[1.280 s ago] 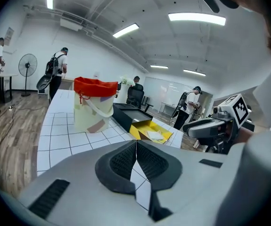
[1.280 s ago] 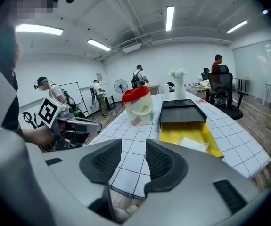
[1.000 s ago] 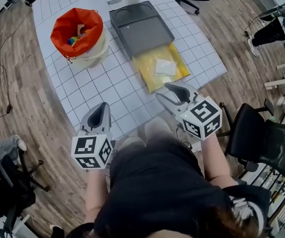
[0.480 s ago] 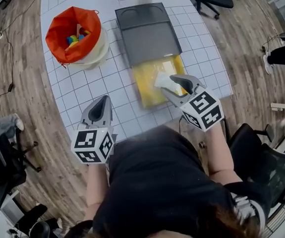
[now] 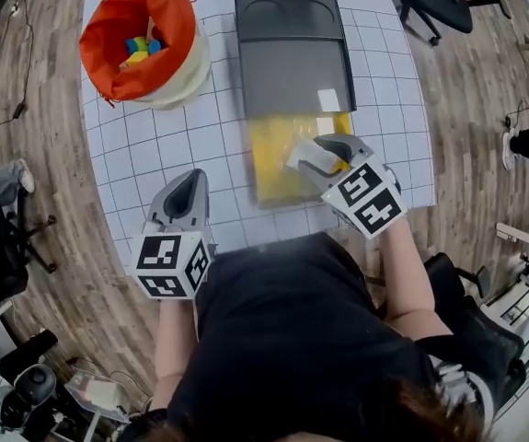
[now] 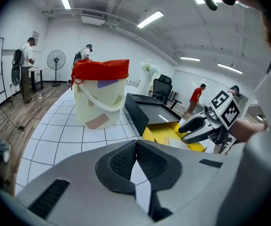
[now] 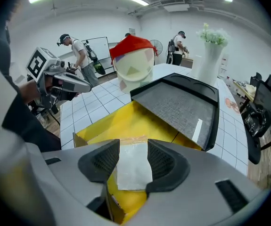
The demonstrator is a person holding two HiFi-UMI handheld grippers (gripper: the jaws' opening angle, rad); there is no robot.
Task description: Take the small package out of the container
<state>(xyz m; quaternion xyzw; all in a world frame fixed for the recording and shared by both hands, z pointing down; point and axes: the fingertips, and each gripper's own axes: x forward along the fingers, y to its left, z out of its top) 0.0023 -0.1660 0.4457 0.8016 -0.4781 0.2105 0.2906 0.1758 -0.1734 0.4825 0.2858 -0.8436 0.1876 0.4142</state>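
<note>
The small white package (image 7: pixel 131 169) lies in the yellow container (image 7: pixel 126 124), near its front end. My right gripper (image 7: pixel 133 161) hangs over it, open, and the package shows in the gap between the two pads, which do not press on it. In the head view the right gripper (image 5: pixel 312 151) is over the container (image 5: pixel 269 159), with an edge of the package (image 5: pixel 296 160) showing at its left. My left gripper (image 5: pixel 190 180) rests shut above the table's near edge, left of the container, holding nothing.
A dark grey tray (image 5: pixel 292 58) lies against the container's far end. A pale bucket lined with a red bag (image 5: pixel 140 40), toys inside, stands at the far left. A white vase with flowers (image 7: pixel 209 55) is beyond the tray. The table (image 5: pixel 181 136) has a white grid top.
My right gripper has moved forward from the table's near edge to over the yellow container and the package. The left gripper has stayed where it was.
</note>
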